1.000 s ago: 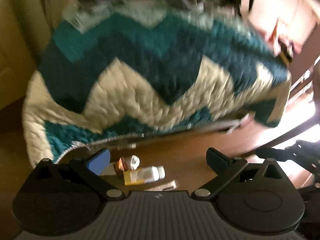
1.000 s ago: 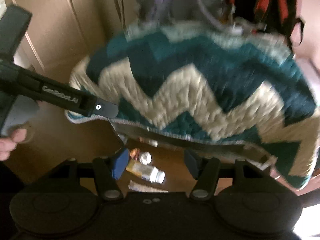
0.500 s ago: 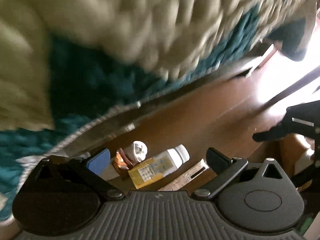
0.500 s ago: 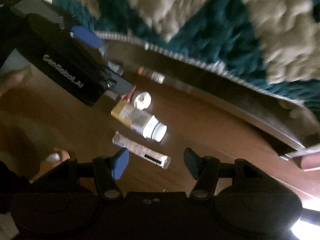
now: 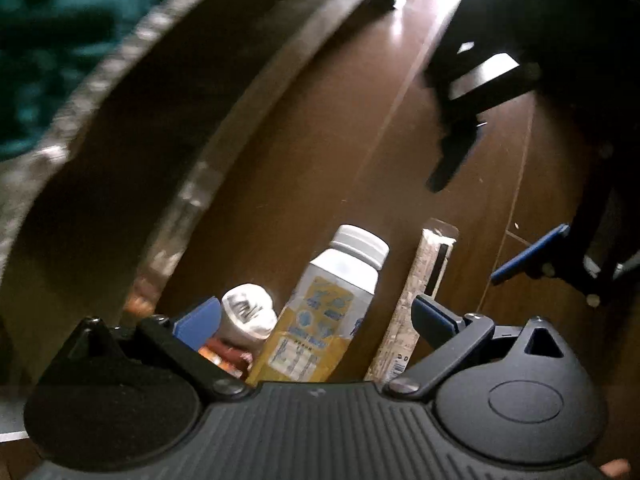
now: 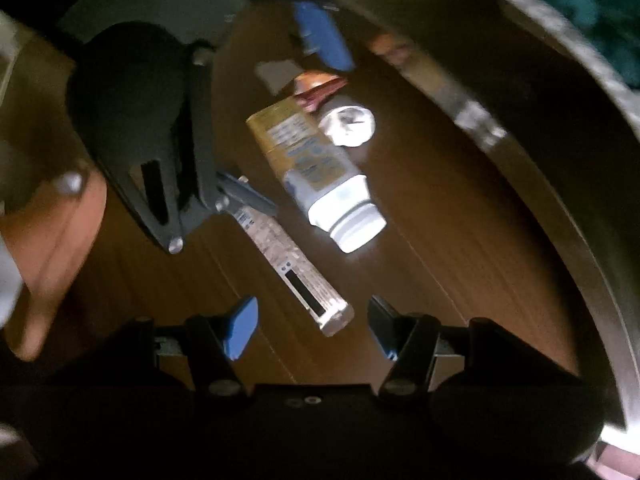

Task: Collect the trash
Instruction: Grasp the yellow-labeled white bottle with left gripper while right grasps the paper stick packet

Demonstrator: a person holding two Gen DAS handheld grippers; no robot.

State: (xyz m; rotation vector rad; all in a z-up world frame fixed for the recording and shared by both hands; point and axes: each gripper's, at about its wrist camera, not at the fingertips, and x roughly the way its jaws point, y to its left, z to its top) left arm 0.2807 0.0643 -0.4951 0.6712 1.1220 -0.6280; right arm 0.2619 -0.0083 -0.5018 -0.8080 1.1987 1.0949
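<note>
Trash lies on the wooden floor (image 5: 320, 140) beside the bed: a white bottle with a yellow label (image 5: 320, 316) (image 6: 316, 168), a long speckled wrapper (image 5: 420, 300) (image 6: 296, 276), a crumpled white ball (image 5: 248, 316) (image 6: 348, 124) and an orange wrapper (image 6: 316, 88). My left gripper (image 5: 316, 320) is open, low over the floor, with the bottle between its fingers. My right gripper (image 6: 312, 324) is open, just short of the wrapper's near end. It also shows in the left wrist view (image 5: 480, 208).
The dark bed frame rail (image 5: 168, 128) (image 6: 540, 128) curves along the floor close beside the trash. A teal and cream quilt (image 5: 40, 40) hangs over it. My hand (image 6: 52, 248) shows at the left.
Both grippers have dropped from bed height down to the floor and closed in on the trash. The left gripper's fingers now straddle the bottle.
</note>
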